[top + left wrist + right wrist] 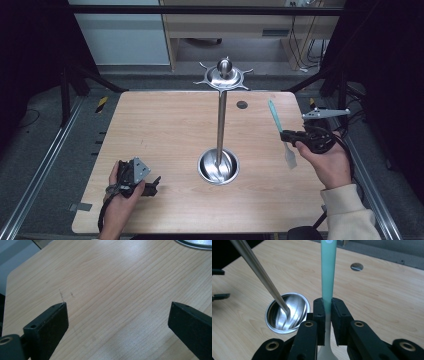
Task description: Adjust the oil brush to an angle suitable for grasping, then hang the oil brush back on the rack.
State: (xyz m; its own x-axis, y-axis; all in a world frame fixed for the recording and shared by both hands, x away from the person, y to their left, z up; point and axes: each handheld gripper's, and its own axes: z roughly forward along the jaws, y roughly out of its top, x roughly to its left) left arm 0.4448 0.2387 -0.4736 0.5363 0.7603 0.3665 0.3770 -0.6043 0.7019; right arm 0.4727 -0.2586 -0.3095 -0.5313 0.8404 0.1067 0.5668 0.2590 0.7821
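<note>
Right gripper pinches the green-handled spatula near the table's right edge; left gripper rests spread near its front-left corner.

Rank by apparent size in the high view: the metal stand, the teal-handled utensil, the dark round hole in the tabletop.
1. Metal stand: largest, from its dish base to its hooked top.
2. Teal-handled utensil: clearly shorter, though held raised, so nearer the camera.
3. Dark round hole: smallest.
</note>
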